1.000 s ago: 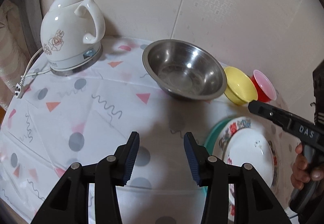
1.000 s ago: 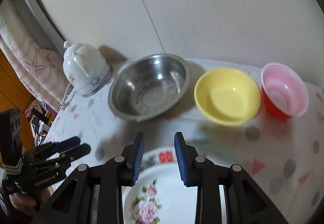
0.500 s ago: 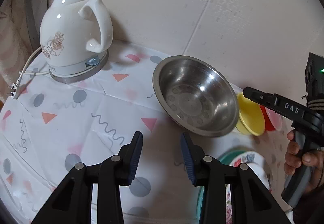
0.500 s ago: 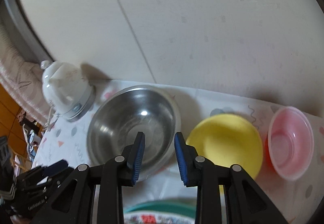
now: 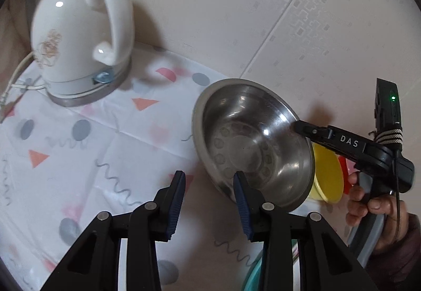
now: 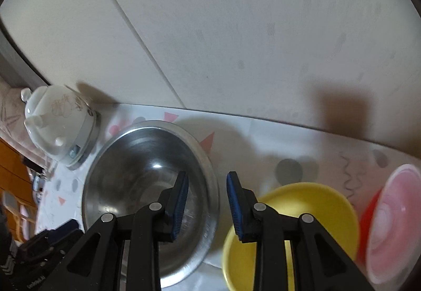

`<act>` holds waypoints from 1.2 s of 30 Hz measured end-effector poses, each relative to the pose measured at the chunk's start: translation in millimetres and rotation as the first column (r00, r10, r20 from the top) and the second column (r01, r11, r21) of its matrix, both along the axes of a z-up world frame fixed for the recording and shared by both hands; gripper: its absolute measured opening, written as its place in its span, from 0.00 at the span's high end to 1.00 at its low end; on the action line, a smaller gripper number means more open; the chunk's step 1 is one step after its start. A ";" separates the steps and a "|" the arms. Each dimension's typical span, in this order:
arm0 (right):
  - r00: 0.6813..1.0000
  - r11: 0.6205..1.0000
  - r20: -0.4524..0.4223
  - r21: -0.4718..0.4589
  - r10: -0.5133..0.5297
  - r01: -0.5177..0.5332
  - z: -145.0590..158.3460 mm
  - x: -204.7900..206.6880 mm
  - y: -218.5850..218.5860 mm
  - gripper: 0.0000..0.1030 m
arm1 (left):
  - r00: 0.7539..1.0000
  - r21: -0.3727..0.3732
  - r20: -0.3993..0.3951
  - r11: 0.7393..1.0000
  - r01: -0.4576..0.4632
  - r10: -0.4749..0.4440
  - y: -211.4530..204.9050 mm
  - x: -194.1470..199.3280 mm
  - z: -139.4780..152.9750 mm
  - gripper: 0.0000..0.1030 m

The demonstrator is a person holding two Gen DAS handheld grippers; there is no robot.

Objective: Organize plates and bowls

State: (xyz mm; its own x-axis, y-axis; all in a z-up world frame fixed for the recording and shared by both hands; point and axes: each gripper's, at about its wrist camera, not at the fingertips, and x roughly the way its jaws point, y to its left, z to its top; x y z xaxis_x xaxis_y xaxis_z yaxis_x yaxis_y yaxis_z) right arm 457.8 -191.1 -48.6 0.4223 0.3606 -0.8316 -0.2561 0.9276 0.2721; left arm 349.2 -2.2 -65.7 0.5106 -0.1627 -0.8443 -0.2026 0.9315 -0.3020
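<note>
A steel bowl [image 5: 252, 143] stands on the patterned tablecloth; it also shows in the right wrist view [image 6: 142, 180]. My left gripper [image 5: 209, 193] is open and empty, its jaws straddling the bowl's near left rim. My right gripper [image 6: 206, 193] is open and empty, its jaws on either side of the bowl's right rim; it shows from the side in the left wrist view [image 5: 310, 130]. A yellow bowl [image 6: 292, 228] and a pink-and-red bowl [image 6: 392, 222] sit to the right. The green plate's edge [image 5: 252, 275] shows at the bottom.
A white electric kettle [image 5: 79, 36] on its base with a cord stands at the back left, close to the steel bowl. A pale wall [image 5: 263, 15] runs right behind the table. The tablecloth [image 5: 79, 159] spreads to the left.
Both grippers have moved forward and closed in on the steel bowl, left from the near side, right onto its right rim. The stacked plates have dropped almost out of view.
</note>
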 end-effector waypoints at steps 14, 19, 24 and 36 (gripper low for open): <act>0.998 0.997 0.000 -0.049 0.060 -0.060 -3.7 -11.6 17.8 0.88 | 0.999 -0.007 0.039 1.000 -0.002 0.002 7.6 -8.5 2.6 0.79; 0.995 0.994 -0.004 -0.056 0.098 -0.098 -3.6 -31.2 31.0 0.88 | 0.999 0.008 0.043 1.000 -0.012 0.012 19.3 -28.1 4.6 0.79; 0.993 0.991 -0.010 -0.055 0.122 -0.122 -2.7 -49.9 46.2 0.88 | 0.998 0.023 0.064 0.999 -0.026 0.025 30.4 -57.2 10.6 0.79; 0.981 0.980 -0.020 -0.053 0.192 -0.193 -0.4 -106.9 88.1 0.88 | 0.993 0.040 0.089 0.996 -0.080 0.076 67.9 -119.2 19.2 0.79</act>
State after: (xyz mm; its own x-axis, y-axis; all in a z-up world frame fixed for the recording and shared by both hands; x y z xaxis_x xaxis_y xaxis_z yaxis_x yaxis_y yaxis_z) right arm 350.9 -103.1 -49.0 0.3371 0.3883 -0.8576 -0.4277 0.8747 0.2279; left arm 230.1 65.7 -46.4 0.5925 -0.0836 -0.8012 -0.2500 0.9264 -0.2815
